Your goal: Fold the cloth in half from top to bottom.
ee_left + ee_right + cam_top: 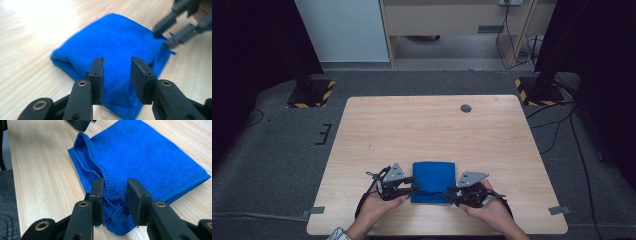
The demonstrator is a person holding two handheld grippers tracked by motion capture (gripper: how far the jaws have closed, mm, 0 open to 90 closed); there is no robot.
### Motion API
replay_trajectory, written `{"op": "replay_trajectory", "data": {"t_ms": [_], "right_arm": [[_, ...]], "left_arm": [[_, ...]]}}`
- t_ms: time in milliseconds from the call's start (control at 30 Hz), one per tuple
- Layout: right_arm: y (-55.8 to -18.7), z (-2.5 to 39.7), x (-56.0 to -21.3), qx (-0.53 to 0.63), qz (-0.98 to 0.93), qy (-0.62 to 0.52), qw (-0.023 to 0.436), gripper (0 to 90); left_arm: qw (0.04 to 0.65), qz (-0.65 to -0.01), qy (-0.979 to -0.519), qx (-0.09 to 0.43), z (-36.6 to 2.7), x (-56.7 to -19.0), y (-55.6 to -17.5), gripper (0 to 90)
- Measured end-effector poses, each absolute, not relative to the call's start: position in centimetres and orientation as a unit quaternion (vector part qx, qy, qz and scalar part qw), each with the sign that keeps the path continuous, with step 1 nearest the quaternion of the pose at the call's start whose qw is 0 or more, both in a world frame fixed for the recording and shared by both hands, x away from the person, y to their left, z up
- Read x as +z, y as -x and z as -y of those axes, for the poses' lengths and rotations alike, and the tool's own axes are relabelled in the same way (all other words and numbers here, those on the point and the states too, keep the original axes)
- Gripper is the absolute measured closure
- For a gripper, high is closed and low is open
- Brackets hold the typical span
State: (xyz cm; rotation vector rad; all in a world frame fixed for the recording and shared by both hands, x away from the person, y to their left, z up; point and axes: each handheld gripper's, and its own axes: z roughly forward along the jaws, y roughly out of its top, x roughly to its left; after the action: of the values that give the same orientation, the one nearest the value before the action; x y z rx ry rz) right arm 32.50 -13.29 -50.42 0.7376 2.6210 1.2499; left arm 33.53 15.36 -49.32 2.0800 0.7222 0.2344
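Blue cloth (433, 181), folded, lies on the wooden table (432, 125) near its front edge; in the high view I see the left gripper (412, 188) and right gripper (452, 190) at the cloth's near corners. Left gripper view: my jaws stand apart over the cloth's near edge (117, 50). Right gripper view: jaws apart, straddling a rumpled corner (114, 202).

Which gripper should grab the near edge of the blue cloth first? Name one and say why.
Right. The right gripper already has a bunched corner of the blue cloth between its open jaws, so it probably only needs to close. The left gripper is also open, but over flat folded cloth.
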Motion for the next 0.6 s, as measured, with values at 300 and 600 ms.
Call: {"op": "replay_trajectory", "data": {"t_ms": [300, 600], "right_arm": [[-32.2, 13.0, -50.3, 0.421, -0.873, -0.24, 0.06, 58.6], [-32.7, 13.3, -49.9, 0.432, -0.857, -0.26, 0.104, 46.8]], "left_arm": [[0.429, -0.301, -0.846, 0.097, -15.1, -50.4, -34.0, 60.7], [0.399, -0.288, -0.864, 0.107, -14.7, -50.7, -33.7, 61.3]]}}
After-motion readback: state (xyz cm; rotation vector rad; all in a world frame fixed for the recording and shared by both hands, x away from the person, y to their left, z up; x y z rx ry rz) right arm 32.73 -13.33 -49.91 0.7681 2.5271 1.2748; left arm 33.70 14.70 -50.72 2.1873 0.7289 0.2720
